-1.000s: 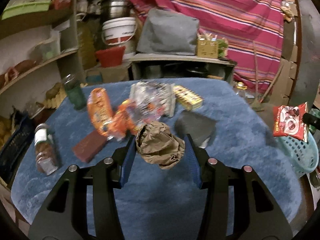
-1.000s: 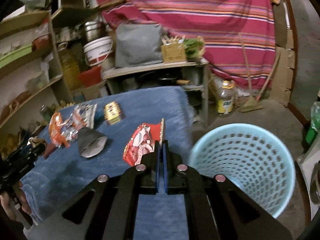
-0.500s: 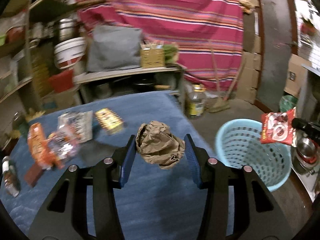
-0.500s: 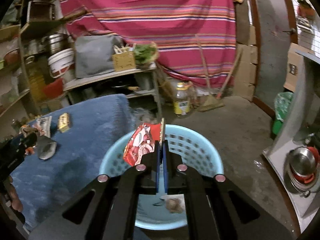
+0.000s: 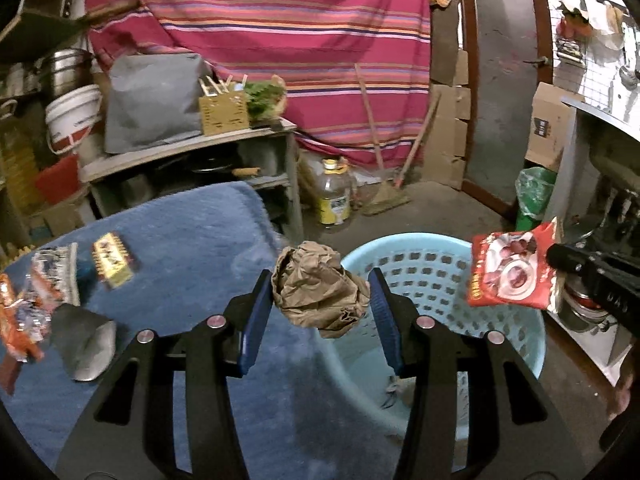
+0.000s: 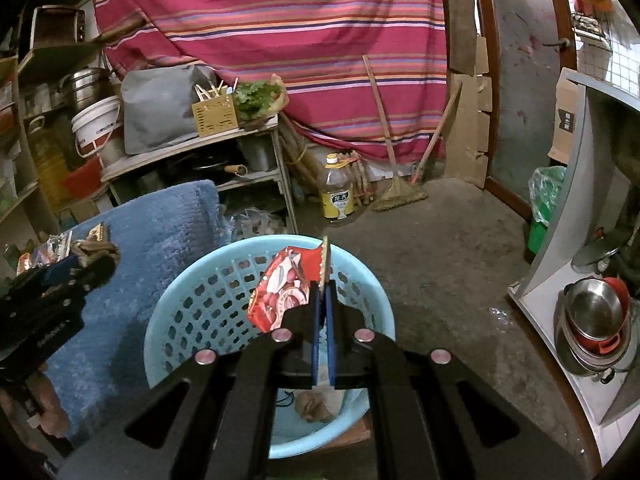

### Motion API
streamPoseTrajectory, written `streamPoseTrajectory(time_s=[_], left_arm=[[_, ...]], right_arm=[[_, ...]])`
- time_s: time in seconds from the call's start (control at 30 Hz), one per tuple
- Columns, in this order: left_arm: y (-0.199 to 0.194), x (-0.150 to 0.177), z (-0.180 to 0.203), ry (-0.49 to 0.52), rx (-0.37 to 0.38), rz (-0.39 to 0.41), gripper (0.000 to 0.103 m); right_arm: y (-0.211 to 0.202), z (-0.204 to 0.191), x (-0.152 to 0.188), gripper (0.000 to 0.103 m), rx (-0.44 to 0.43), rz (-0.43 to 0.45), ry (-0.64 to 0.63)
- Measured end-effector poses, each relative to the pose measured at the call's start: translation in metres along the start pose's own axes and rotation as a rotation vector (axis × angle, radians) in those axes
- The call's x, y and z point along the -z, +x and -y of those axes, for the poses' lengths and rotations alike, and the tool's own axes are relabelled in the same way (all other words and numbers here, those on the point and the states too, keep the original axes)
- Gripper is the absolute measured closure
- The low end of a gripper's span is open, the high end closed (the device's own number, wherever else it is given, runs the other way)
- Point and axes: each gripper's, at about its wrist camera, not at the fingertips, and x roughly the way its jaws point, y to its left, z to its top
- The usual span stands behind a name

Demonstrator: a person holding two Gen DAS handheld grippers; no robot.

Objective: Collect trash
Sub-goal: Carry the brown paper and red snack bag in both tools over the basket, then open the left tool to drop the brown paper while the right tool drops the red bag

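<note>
My left gripper (image 5: 320,292) is shut on a crumpled brown paper ball (image 5: 318,294) and holds it over the table's right edge, next to the light blue perforated basket (image 5: 516,344). My right gripper (image 6: 323,300) is shut on a red snack wrapper (image 6: 282,292) and holds it above the basket (image 6: 192,304); that wrapper also shows in the left wrist view (image 5: 510,272). A brown crumpled piece (image 6: 316,406) lies at the basket's bottom. Several wrappers (image 5: 44,280) and a yellow packet (image 5: 112,258) lie on the blue-covered table (image 5: 192,240).
A grey pouch (image 5: 82,342) lies on the table at left. A yellow-labelled bottle (image 6: 337,194) and a broom (image 6: 394,184) stand on the floor behind. Shelves (image 6: 192,152) stand at the back. A counter with metal pots (image 6: 592,320) is at right.
Both grippers have swung right, away from the table. The paper ball now hangs beside the basket and the red wrapper is over the basket. Both grips are unchanged.
</note>
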Motion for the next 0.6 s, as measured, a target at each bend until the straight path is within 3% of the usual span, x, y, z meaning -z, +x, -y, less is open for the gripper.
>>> streamPoseTrajectory(time_s=[0.23,0.4,0.6], left_arm=[[0.018,-0.009,0.020,0.010,0.037,-0.010,0.051],[0.018,-0.015,0.017,-0.002,0.032,-0.003,0.026],[0.004,-0.019,-0.001,-0.025,0.003,0.027,0.014]], right_arm=[[0.012,-0.001,-0.001,0.100,0.001,-0.018,-0.001],[0.016,-0.004,-0.002,0.100,0.002,-0.021,-0.005],[0.020,-0.012,-0.002,0.100,0.007,-0.026,-0.022]])
